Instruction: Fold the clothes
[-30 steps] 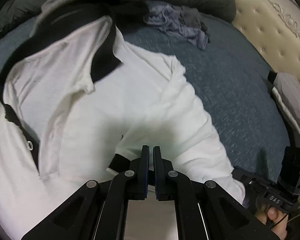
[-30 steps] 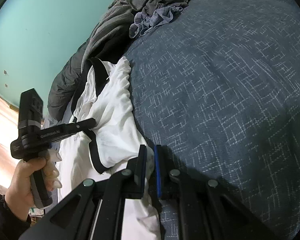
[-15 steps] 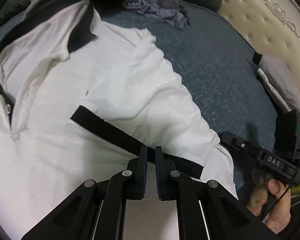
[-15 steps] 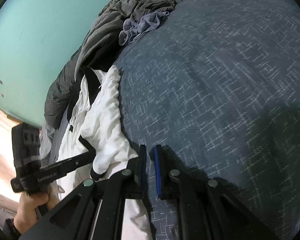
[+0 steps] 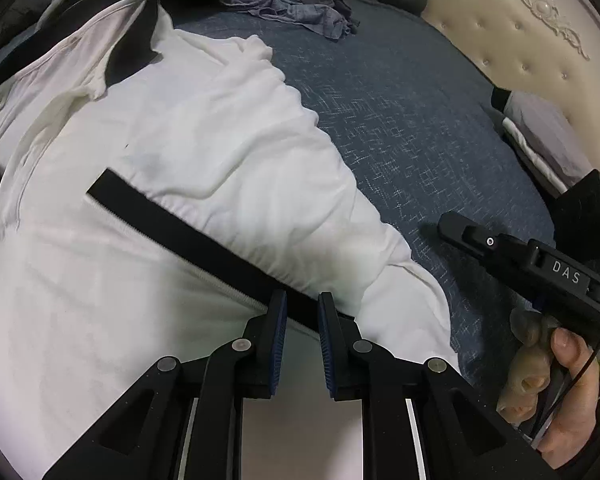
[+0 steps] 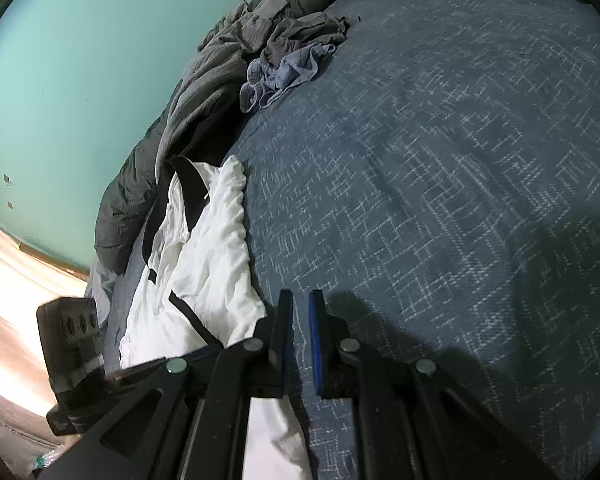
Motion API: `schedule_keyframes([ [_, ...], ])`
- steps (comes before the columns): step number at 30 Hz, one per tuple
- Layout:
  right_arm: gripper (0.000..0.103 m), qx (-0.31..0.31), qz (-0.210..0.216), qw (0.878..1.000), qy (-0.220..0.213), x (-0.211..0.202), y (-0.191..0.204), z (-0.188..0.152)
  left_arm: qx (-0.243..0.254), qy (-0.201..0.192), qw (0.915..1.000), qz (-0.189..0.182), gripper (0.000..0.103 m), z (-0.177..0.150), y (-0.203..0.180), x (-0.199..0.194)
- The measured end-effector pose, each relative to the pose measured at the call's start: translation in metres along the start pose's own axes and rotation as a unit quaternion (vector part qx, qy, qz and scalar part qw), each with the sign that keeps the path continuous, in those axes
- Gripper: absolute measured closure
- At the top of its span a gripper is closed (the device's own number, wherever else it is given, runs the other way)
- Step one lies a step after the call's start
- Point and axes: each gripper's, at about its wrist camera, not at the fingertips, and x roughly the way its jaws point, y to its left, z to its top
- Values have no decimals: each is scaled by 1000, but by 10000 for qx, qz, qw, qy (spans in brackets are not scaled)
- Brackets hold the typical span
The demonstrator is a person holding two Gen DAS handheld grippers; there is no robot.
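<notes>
On the blue patterned bed cover (image 5: pixel 412 128) lies a white polo shirt (image 5: pixel 204 152) with a black collar (image 5: pixel 134 46). It is spread front up, and one sleeve is folded in across the body so that the sleeve's black cuff band (image 5: pixel 188 236) runs slantwise over the white cloth. In the right wrist view the shirt (image 6: pixel 216 256) sits at the bed's left edge, its outer side bunched into ridges.

The left gripper (image 5: pixel 302 312) hangs just over the lower end of the cuff band. Its fingers have just been opening and now stand a little apart; the band shows through the gap, and the blue pads do not press on it. The right gripper (image 6: pixel 298 312) is over the bed cover just beside the shirt's edge. Its fingers are brought nearly together with only a thin slit between them, and nothing is seen in that slit; white cloth shows beneath the frame behind them. A hand (image 5: pixel 556 384) holds that gripper's handle at the right of the left wrist view.

Farther up the bed lie a crumpled blue-grey garment (image 6: pixel 284 72) and a grey heap of clothing (image 6: pixel 236 48), against a dark quilt (image 6: pixel 128 204). A cream tufted headboard (image 5: pixel 512 36) and a teal wall (image 6: pixel 80 60) bound the bed.
</notes>
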Motion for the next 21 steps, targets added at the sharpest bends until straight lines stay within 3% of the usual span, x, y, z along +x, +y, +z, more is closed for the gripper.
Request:
schedule_keyframes([
  [6, 95, -47, 112, 9999, -95, -15, 11, -8, -344, -447, 9984, 48, 85, -14, 13, -44],
  [11, 95, -68, 194, 9998, -39, -21, 21, -24, -903, -535, 9943, 181, 83, -40, 55, -82],
  [15, 95, -147, 115, 9998, -14, -27, 26, -35, -1579, -726, 9841, 373, 82, -69, 109, -123],
  [21, 95, -196, 25, 9998, 56, -36, 26, -53, -2216, -964, 9679, 694, 79, -112, 187, -173],
])
